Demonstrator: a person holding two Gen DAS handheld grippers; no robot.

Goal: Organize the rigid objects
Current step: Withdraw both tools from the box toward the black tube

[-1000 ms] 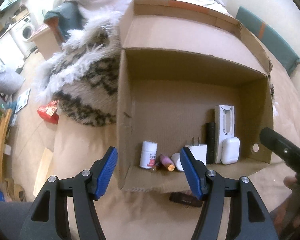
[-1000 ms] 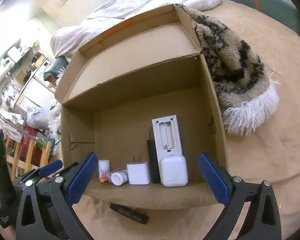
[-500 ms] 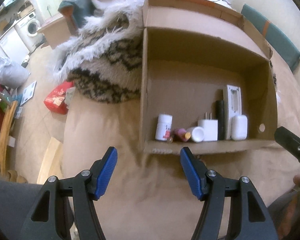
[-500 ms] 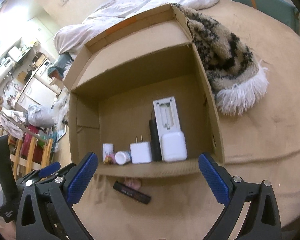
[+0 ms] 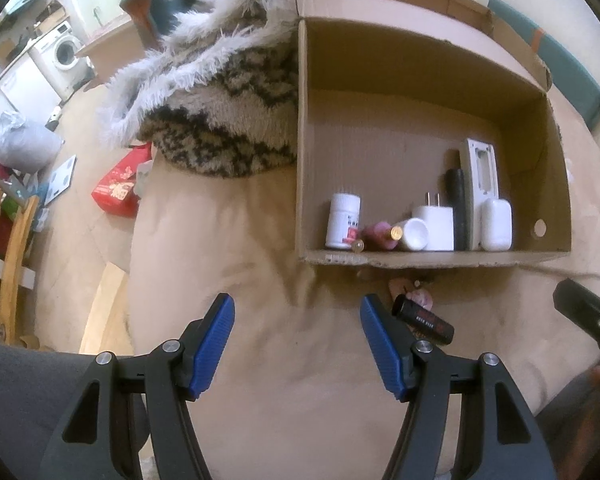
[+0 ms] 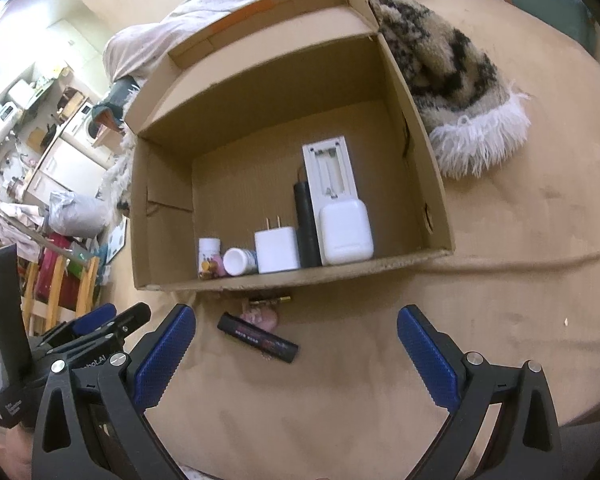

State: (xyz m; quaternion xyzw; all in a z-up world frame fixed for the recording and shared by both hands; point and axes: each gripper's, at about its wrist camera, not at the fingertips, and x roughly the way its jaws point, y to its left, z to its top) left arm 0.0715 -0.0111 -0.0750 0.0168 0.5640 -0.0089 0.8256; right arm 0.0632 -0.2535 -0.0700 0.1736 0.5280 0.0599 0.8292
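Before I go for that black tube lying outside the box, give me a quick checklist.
1. Left tongs open and empty: ok.
2. Right tongs open and empty: ok.
3. Black tube lying in the open, nothing on top: ok.
4. Pink item clear of the tube: not ok, it sits right against it.
5. Free floor in the cardboard box: ok, items line the near wall only.
6. Small things under the box edge identified: cannot tell.

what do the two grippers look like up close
Both match: the left gripper and right gripper have black plastic arms with triangular cut-outs and silver screw heads, tipped with blue textured pads. In the right wrist view the left gripper's black body carries small white lettering, too blurred to read. No cables or sleeves show.
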